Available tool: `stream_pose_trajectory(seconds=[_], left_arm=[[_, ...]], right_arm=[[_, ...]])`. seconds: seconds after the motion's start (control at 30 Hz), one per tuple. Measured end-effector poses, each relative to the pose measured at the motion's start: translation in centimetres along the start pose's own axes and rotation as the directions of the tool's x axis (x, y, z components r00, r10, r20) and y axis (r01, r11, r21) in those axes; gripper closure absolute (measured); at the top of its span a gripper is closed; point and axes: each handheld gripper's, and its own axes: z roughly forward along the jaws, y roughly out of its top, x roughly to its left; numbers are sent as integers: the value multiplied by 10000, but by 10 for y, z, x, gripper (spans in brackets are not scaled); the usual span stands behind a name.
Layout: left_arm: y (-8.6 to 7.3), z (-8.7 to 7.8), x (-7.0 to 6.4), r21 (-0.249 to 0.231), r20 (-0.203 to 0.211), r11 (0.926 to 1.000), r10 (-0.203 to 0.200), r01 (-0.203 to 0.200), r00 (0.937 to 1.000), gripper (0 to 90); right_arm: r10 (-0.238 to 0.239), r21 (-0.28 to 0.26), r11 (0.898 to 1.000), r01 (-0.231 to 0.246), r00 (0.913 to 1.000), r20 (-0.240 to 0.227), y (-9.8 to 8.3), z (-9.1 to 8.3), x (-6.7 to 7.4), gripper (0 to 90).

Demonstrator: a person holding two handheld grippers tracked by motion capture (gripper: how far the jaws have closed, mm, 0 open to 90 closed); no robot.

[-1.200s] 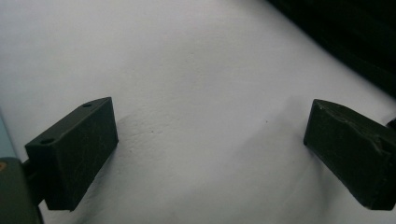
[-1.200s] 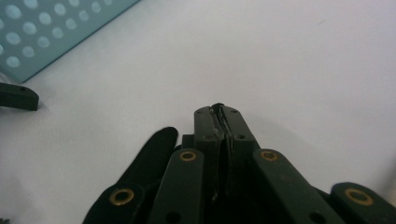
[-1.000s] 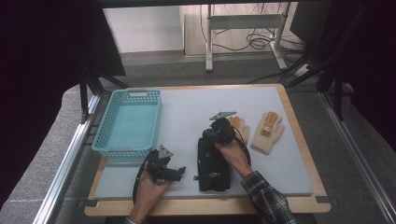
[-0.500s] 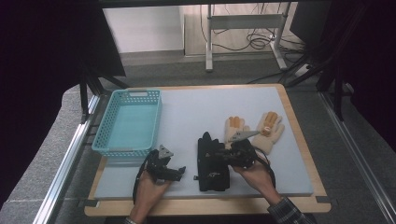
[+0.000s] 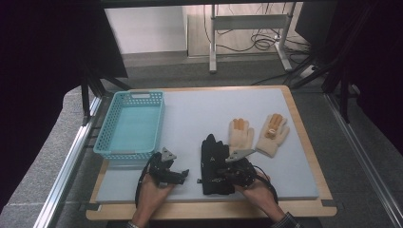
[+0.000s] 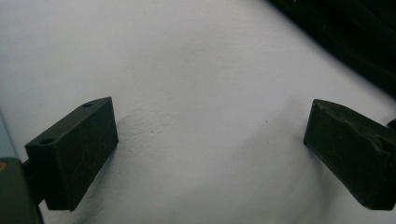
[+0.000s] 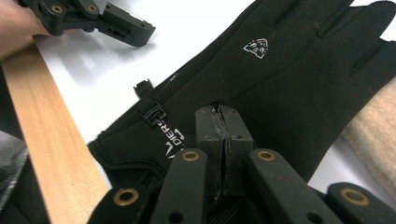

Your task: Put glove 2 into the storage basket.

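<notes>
A black glove lies flat near the table's front edge, fingers pointing away; its white logo shows in the right gripper view. My right gripper rests low over the glove's cuff. Its jaws have just been closing and now stand pressed together, tips at the fabric, with nothing visible between them. My left gripper sits left of the glove, open over bare white table, the glove's edge dark at the upper right.
Two cream gloves with orange marks lie behind and to the right of the black one. A teal basket stands at the left. The wooden front edge is close beneath my right hand.
My right hand has drawn back from the black glove's fingertips, beside the cream gloves, to its cuff near the front edge. The left hand has stayed put.
</notes>
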Motion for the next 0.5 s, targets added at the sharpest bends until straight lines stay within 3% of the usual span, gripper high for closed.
stream_pose_trajectory(seconds=[0.1, 0.3, 0.43, 0.5], left_arm=[[0, 0, 0, -44, -1, 10000, -49, 49, 10000, 32], [0, 1, -1, -77, -2, 9999, -93, 93, 10000, 32], [0, 0, 0, -75, -2, 9999, -84, 84, 10000, 32], [0, 0, 0, -54, -1, 10000, -63, 63, 10000, 32]], right_arm=[[395, -351, 9986, -402, 9990, -188, 5, -6, 1, 878], [462, -1028, 9933, -524, 9970, -616, 21, -15, 9, 877], [356, -1057, 9935, -431, 9968, -723, 26, -14, 13, 877], [277, -797, 9963, -333, 9971, -708, 23, -9, 12, 876]])
